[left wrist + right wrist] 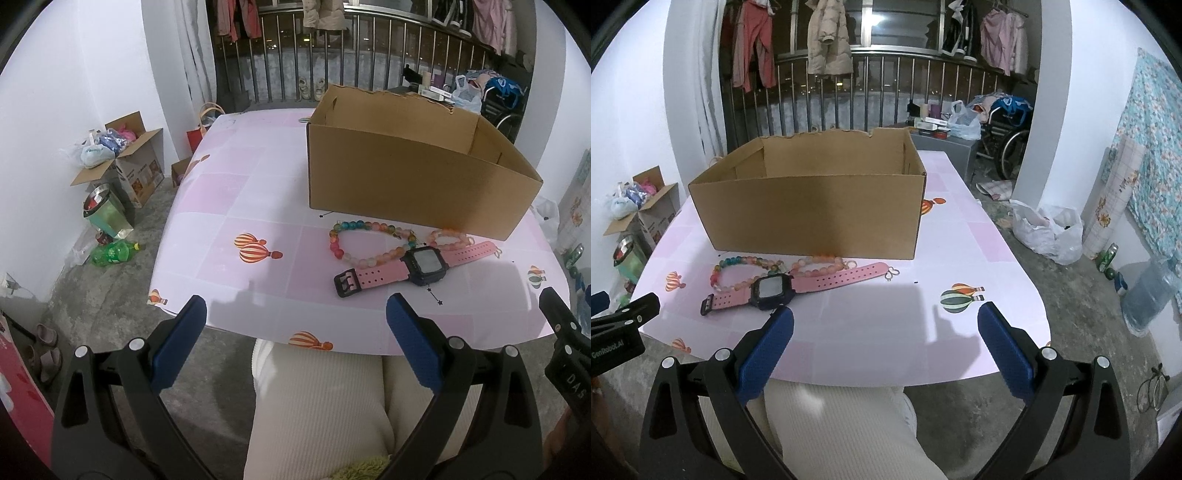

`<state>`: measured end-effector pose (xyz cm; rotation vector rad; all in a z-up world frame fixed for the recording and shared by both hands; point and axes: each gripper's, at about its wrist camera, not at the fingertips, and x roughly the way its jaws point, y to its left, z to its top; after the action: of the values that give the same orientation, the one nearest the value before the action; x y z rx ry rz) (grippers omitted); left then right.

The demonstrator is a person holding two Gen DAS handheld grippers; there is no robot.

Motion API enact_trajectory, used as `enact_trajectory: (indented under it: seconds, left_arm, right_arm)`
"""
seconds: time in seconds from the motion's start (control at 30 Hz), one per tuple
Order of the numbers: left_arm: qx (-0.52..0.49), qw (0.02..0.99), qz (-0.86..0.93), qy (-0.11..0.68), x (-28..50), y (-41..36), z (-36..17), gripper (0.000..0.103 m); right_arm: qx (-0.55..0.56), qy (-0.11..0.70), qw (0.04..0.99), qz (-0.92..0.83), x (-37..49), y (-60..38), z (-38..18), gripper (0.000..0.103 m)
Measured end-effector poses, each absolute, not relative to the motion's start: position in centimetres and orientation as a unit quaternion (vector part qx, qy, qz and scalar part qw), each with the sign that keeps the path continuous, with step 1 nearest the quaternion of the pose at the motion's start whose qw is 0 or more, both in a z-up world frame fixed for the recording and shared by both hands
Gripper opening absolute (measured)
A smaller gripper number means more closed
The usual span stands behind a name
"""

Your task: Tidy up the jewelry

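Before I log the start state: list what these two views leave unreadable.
- Floor of the cardboard box: hidden by its near wall in both wrist views.
- Watch screen: too small and dim to read.
- Pale pink bracelet: far side tucked behind the box's bottom edge.
- Multicoloured bracelet: watch overlaps one end.

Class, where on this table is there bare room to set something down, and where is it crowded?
Bare cloth lies left of the box and bracelets, around the balloon prints, and on the right near edge beyond the watch. The strip against the box front is crowded: bracelets and watch strap overlap there.
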<state>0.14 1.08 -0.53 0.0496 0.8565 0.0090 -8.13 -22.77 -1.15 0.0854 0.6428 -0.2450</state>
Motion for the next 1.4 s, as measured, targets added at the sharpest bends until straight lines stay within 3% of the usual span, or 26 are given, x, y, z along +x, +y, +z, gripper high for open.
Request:
enact_trajectory:
  seconds: [1.4]
  left_arm:
    - [0.024,0.906,0.002,0.422,0.42,1.37,-0.9,0.094]
  right_arm:
    - [0.049,0.33,0.935,-0.12,-7.4,-23.06,-1.73,0.097]
